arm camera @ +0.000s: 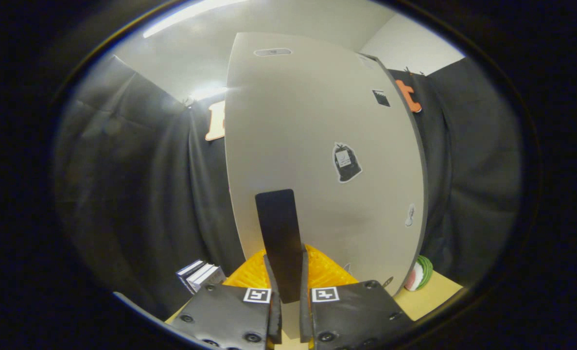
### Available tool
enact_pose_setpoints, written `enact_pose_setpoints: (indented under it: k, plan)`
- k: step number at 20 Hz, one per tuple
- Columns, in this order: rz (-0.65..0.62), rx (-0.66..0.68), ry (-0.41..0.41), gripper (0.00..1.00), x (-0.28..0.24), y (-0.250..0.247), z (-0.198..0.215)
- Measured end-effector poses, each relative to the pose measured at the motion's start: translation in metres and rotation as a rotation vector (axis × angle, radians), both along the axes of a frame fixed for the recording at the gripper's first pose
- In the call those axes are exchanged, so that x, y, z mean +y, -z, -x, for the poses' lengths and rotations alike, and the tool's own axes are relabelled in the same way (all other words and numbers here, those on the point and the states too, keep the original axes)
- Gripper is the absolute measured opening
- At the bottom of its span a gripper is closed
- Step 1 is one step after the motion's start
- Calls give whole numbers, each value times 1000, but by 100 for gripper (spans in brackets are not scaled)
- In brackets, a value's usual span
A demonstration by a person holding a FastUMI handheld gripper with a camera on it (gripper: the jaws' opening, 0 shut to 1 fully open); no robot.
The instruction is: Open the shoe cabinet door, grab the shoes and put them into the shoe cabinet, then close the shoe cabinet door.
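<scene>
One pale grey shoe cabinet door [317, 160] rises straight ahead of the gripper [288, 296], taking up more of the scene than anything else, and it stands upright with its right edge showing as a thin darker band. Three stickers can be counted on its face: one dark bag-shaped sticker [346, 163] near the middle right, one small black square sticker [380, 98] higher up, and one small pale sticker [410, 215] low by the right edge; one oval mark [272, 52] sits near the top. One dark flat handle [279, 243] hangs from the lower middle of the door and runs down between the two fingers [272, 291], which stand narrow and press against it from both sides, so the grip is closed on that handle. Behind the fingers, at the foot of the door, lies one bright orange ribbed thing [247, 274]; what it is cannot be told. One light wooden desk [431, 296] shows at the lower right, and on it, just beside the door's lower corner, rests one small round toy patterned like a watermelon slice [420, 273]. One little stack of about three boxes or books [201, 274] stands to the left of the fingers.
</scene>
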State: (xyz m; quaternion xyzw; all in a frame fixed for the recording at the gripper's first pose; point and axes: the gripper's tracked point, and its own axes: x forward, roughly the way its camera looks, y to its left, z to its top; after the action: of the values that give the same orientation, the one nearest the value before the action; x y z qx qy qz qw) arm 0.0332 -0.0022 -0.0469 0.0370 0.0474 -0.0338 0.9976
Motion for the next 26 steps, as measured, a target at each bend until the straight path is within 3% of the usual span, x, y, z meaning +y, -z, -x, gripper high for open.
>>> enact_pose_setpoints:
  k: [15,26]
  plan:
    - [19,22,-96,15,-24,-6,36]
    - [18,20,-29,12,-62,-11,58]
